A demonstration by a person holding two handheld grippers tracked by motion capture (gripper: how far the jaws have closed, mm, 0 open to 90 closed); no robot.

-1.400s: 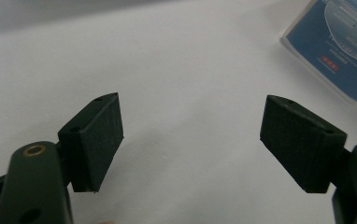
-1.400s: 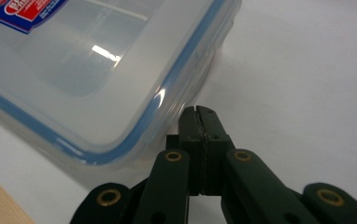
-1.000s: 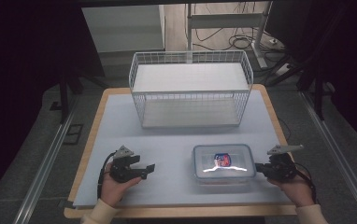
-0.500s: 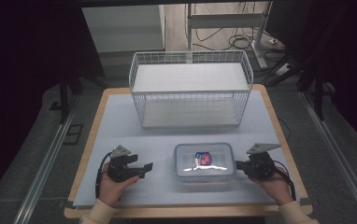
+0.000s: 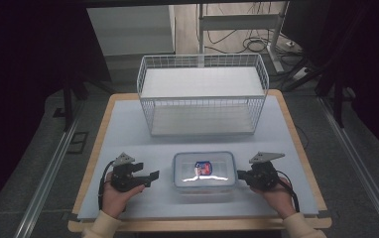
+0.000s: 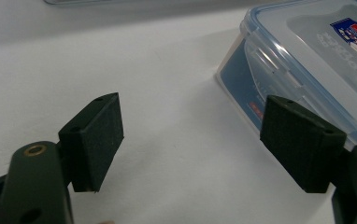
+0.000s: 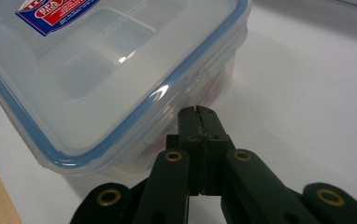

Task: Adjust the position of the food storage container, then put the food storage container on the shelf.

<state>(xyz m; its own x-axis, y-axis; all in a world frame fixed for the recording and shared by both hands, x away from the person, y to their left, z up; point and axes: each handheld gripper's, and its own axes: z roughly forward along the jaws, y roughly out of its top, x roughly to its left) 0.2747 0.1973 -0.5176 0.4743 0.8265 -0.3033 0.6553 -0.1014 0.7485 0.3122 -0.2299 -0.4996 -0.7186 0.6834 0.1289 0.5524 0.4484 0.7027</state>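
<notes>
The clear plastic box with a blue-rimmed lid (image 5: 204,170) sits at the counter's (image 5: 128,124) six o'clock. The right gripper (image 7: 198,113), fingers pressed together, seemingly touches its three o'clock side; the left gripper (image 6: 190,140), fingers spread, waits at nine o'clock.

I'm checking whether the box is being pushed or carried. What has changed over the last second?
The clear plastic lidded box with the blue seal has slid leftward across the table, toward its middle. The right gripper, jaws shut, moved left with it, its tips at the box's side, so this looks like pushing. The left gripper stayed where it was, open and apart from the box. The white wire basket did not move.
</notes>
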